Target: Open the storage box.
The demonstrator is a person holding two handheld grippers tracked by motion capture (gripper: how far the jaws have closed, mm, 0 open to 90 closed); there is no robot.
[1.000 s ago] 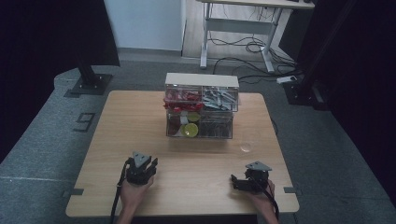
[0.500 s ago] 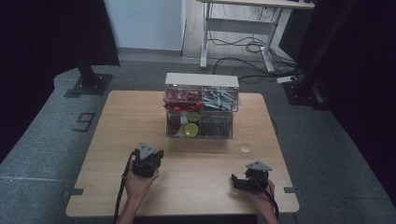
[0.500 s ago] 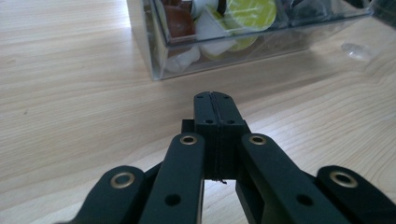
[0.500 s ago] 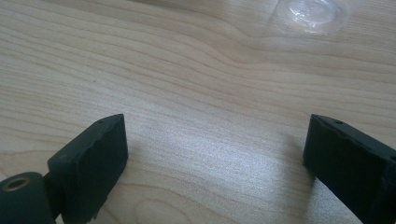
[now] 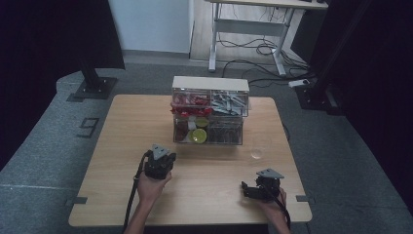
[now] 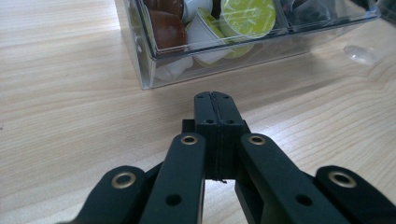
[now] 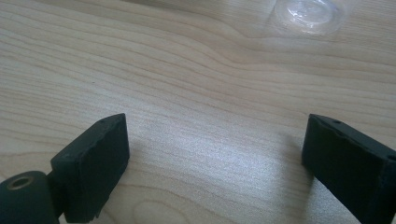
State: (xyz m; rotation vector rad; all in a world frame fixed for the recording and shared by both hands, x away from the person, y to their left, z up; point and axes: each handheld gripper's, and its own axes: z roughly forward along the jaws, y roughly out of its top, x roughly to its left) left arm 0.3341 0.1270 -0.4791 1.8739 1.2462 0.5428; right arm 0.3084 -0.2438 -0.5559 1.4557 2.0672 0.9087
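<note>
A clear two-level organizer point(image 5: 209, 109) stands at the middle of the wooden table point(image 5: 117, 146). Its lower drawer point(image 6: 154, 70) holds coffee capsules, among them a green-lidded capsule point(image 6: 247, 16) and a brown capsule point(image 6: 166, 28). My left gripper point(image 5: 159, 156) is shut with nothing in it and points at the organizer from a short way in front of it; its jaws point(image 6: 215, 100) press together. My right gripper point(image 5: 247, 190) rests low near the front right of the table. It stands wide open point(image 7: 215, 140) over bare wood.
A small clear plastic cup point(image 5: 256, 154) sits on the table right of the organizer's front, also in the gripper views point(image 7: 308, 14) point(image 6: 362, 53). The upper level holds red items point(image 5: 187, 102) and grey packets point(image 5: 229, 102). Behind the table stands a desk frame with cables point(image 5: 248, 44).
My left gripper has moved forward across the table toward the organizer, still shut. The right gripper has stayed in place.
</note>
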